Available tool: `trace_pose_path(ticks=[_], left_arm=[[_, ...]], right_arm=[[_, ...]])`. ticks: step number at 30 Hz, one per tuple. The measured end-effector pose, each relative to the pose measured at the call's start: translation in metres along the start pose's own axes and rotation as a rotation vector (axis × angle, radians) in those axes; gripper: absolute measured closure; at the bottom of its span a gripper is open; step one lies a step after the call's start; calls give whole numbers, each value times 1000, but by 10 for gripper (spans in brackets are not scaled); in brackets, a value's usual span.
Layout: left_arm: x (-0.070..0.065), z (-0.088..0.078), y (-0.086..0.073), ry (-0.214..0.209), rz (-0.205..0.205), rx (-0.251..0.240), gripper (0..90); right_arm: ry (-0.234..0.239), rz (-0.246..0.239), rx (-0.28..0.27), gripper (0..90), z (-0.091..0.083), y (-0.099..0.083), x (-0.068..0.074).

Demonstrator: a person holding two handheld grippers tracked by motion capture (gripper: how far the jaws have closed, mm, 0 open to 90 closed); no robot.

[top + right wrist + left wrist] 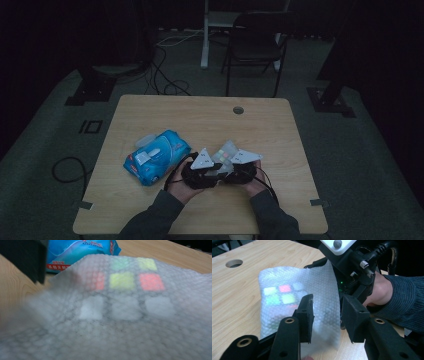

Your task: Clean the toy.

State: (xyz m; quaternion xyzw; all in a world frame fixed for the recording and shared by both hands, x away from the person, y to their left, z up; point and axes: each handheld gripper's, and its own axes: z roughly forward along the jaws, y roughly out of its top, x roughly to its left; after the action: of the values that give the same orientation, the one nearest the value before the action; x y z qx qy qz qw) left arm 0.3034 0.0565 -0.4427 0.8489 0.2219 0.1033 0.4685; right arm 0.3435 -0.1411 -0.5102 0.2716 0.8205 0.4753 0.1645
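Keep the thin white dimpled wipe flat over the colourful puzzle cube; left gripper jaws stand apart around its edge; right gripper jaws I cannot tell.

- Wipe: white, translucent, embossed with small dots.
- Cube under wipe: red, yellow-green, green and white squares in a grid.
- Pack: bright blue, white lid, red strip with white print.
- Desk: pale wood grain.
- Tongs: black.

Your left gripper, jaws apart, meets a white wipe draped over a coloured cube at frame centre.
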Motion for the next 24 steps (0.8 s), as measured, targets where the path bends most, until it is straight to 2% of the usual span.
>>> trace_pose_path(ticks=[9,16,24], left_arm=[[13,-3,2,55,-25,-5,597],[23,0,4,77,-35,-15,591],[36,6,5,113,-70,-18,523]], right_arm=[[5,-4,-7,345,0,1,2],[12,-10,-9,345,-1,1,4],[17,-17,-12,345,-3,2,7]])
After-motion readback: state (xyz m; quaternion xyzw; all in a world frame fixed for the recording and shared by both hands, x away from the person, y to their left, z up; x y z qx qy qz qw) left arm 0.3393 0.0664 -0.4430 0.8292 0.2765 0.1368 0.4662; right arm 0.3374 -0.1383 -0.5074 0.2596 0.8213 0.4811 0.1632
